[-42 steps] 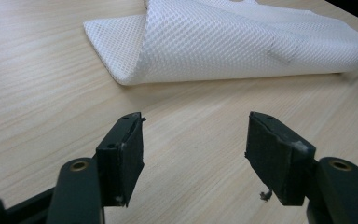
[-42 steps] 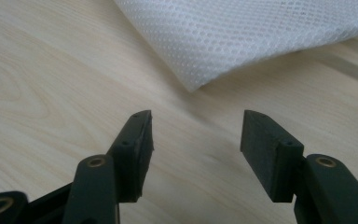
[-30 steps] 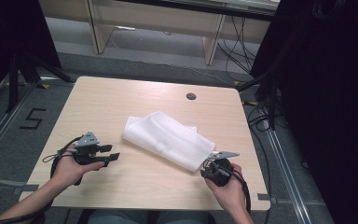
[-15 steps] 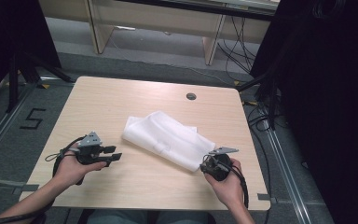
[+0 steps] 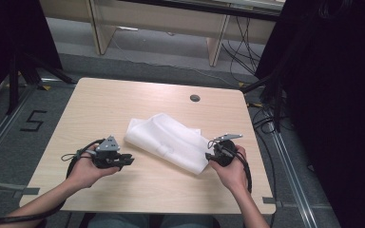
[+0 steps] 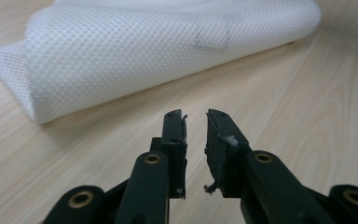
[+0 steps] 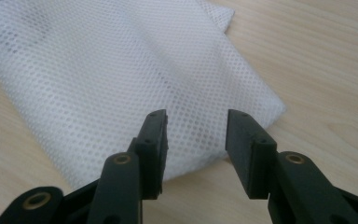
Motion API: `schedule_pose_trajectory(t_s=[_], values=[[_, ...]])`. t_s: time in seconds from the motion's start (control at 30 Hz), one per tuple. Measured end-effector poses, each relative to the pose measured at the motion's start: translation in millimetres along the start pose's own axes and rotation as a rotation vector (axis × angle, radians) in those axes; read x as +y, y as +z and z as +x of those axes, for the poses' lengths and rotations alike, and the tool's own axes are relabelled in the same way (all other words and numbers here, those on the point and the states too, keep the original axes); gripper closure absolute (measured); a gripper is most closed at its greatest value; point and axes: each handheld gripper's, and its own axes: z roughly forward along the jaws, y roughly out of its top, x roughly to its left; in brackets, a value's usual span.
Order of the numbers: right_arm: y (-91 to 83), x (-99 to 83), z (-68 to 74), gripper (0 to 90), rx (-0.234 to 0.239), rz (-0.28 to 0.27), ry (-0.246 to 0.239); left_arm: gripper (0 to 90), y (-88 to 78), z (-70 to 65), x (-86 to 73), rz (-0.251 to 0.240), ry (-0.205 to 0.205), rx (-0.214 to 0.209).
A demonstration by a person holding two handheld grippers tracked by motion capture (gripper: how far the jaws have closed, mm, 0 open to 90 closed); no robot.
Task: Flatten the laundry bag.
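High view: one white mesh cloth (image 5: 171,142), folded and soft-edged, is lying near the middle of one pale wood-grain table (image 5: 138,99). Two black grippers are flanking it: the left gripper (image 5: 129,161) is sitting just apart from its near edge, and the right gripper (image 5: 208,156) is sitting at its near right corner.

Left gripper view: the jaws have just been closing and are standing nearly together with nothing between them; the cloth's perforated weave is lying ahead, not touching.

Right gripper view: the jaws have just been opening and are standing apart over the cloth's edge, gripping nothing.
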Motion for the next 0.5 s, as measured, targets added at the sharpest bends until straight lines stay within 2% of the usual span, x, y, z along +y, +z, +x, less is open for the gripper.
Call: schedule_pose_trajectory(t_s=[0.03, 0.07, 0.2, 0.3, 0.37, 0.4, 0.47, 0.5], values=[[4.2, 5.3, -0.8, 57.6, 0.005, 0.003, 0.002, 77.0, 1.9, -1.4, 0.9, 0.013, -0.007, -0.002], [4.2, 5.3, -0.8, 57.6, 0.005, 0.003, 0.002, 77.0, 3.7, -1.3, 2.1, 0.023, 0.005, -0.014], [12.6, 19.6, -4.5, 51.7, -0.01, 0.019, -0.02, 76.2, 12.5, -6.1, 7.1, 0.02, 0.004, -0.032], [25.8, 28.3, -14.3, 49.3, -0.007, 0.042, -0.015, 75.1, 19.4, -10.3, 11.3, 0.027, 0.027, -0.037], [39.4, 33.2, -26.1, 48.4, -0.022, 0.072, -0.004, 72.9, 24.9, -14.2, 15.2, 0.032, 0.037, -0.039], [42.9, 34.4, -27.6, 48.1, -0.021, 0.081, 0.021, 72.2, 24.9, -14.2, 15.2, 0.032, 0.037, -0.039], [46.7, 35.0, -31.2, 47.7, -0.017, 0.078, 0.011, 71.1, 29.0, -14.5, 17.6, 0.04, 0.062, -0.048], [51.4, 35.3, -32.9, 47.2, -0.018, 0.077, 0.011, 70.2, 31.0, -15.1, 17.9, 0.039, 0.061, -0.049]])
